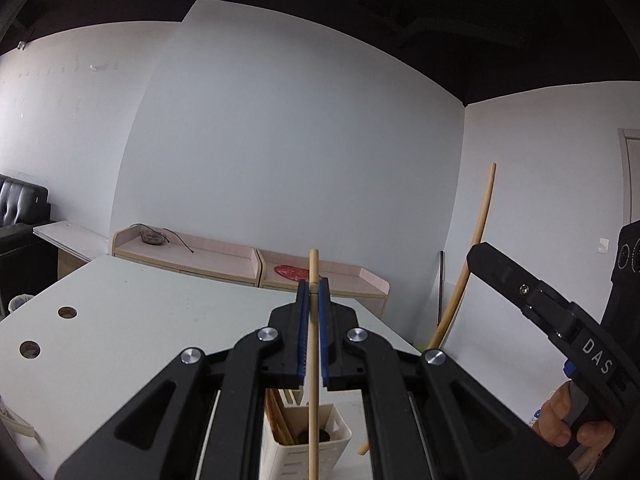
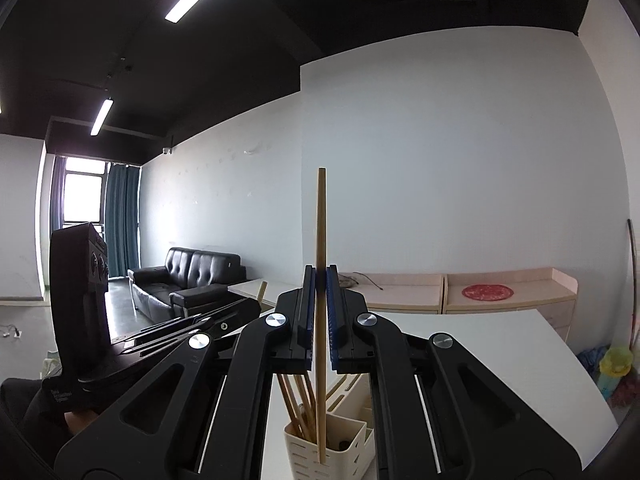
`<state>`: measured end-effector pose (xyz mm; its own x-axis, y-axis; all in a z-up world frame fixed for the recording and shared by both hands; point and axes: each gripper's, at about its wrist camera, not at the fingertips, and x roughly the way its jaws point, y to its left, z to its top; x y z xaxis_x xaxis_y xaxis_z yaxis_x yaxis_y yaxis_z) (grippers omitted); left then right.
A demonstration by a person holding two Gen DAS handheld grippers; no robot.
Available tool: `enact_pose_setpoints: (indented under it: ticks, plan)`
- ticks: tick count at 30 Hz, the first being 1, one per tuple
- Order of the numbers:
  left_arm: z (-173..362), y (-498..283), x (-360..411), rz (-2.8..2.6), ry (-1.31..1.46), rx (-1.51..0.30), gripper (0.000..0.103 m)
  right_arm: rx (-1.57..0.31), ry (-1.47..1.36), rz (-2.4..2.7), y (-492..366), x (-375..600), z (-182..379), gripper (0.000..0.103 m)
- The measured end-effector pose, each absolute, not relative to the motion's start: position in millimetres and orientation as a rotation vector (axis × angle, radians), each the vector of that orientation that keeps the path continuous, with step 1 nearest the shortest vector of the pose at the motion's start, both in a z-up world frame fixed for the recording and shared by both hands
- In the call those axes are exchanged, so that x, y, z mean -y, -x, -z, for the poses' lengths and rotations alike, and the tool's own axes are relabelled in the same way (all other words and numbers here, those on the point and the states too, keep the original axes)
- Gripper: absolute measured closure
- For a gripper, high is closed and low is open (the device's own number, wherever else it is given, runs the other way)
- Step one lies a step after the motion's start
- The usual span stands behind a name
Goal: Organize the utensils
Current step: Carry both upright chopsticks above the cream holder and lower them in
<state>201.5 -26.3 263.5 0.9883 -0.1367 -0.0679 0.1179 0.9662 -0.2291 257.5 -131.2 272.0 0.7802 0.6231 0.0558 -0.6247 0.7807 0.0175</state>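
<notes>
the left gripper [image 1: 314,292] has its jaws closed on a wooden chopstick [image 1: 314,344], which stands upright between the blue pads [image 1: 303,332]. the stick's top end comes out above the fingertips and its lower part hangs down in front of the white utensil holder [image 1: 304,456]. this holder stands on the white counter [image 1: 132,320], below the jaws, and some brown chopsticks [image 1: 280,424] lean inside it.

the right gripper [image 2: 320,276] is also closed tight on a second chopstick [image 2: 320,240], upright too, with a long part rising above the jaws. its lower end hangs over the same holder [image 2: 340,452], in front of the compartment where the other sticks [image 2: 298,408] stand. whether the end touches the holder, i cannot tell.

in the left wrist view the right gripper shows at the right edge with a hand [image 1: 568,420] on its handle, and its chopstick looks curved by the lens.

further away, past the counter, low pale cabinets [image 2: 500,296] stand along the wall, one with a red plate [image 2: 487,292] on top. a black sofa [image 2: 188,280] stands at the far left.
</notes>
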Motion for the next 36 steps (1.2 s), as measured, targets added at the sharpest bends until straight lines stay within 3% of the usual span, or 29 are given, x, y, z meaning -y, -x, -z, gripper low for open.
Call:
enact_pose_setpoints:
  ticks: [14, 36]
  plan:
    - [-263.6, -237.4, 36.8, 0.112, 0.258, 0.088, 0.099, 0.066, -0.048, -0.657, -296.0, 125.6, -257.8, 0.098]
    - [-220.9, -254.2, 46.5, 0.07, 0.193, 0.184, 0.099, -0.104, -0.103, -0.727, -331.0, 118.3, -213.3, 0.098]
